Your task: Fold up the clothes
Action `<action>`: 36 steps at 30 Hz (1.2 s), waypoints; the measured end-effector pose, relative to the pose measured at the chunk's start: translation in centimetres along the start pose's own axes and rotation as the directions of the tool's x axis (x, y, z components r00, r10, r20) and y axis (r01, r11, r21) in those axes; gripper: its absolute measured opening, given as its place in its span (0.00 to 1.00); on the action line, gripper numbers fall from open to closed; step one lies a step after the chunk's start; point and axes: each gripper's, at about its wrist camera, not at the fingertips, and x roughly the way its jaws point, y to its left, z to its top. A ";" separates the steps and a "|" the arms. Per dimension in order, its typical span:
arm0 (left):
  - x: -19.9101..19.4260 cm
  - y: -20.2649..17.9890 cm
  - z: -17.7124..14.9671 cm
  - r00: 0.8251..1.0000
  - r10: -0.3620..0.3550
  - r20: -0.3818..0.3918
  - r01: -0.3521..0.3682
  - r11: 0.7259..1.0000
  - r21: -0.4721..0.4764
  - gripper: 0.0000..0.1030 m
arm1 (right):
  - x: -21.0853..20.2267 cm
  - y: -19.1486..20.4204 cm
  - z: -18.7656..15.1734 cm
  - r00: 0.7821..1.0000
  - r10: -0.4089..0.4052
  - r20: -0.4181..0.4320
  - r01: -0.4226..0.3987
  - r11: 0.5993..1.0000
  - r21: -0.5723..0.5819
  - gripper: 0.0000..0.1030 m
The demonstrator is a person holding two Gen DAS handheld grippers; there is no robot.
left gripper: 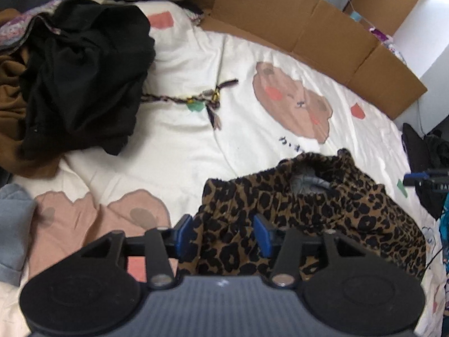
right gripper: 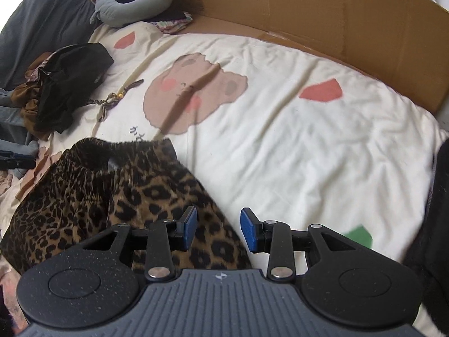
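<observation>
A leopard-print garment (left gripper: pixel 322 210) with a gathered elastic waistband lies crumpled on the white bear-print bedspread (left gripper: pixel 182 146). My left gripper (left gripper: pixel 223 233) stands over its left part. The blue pads are well apart with the patterned cloth lying loose between them, and I see no pinch. In the right wrist view the same leopard-print garment (right gripper: pixel 98 196) fills the lower left. My right gripper (right gripper: pixel 220 230) hangs over its right edge, open: the left pad is above the cloth, the right pad above bare bedspread (right gripper: pixel 308 154).
A heap of black clothing (left gripper: pixel 84 78) on brown fabric (left gripper: pixel 11 98) lies far left, with a braided cord (left gripper: pixel 196 99) beside it. A cardboard wall (left gripper: pixel 308 28) lines the far side of the bed. A grey neck pillow (right gripper: pixel 132 0) sits at the back left.
</observation>
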 end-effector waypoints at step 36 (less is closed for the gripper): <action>1.6 2.5 -0.2 0.993 0.056 0.106 -0.053 0.998 -0.027 0.02 | 11.1 4.8 3.2 0.966 0.212 -0.147 -0.247 0.924 -0.293 0.12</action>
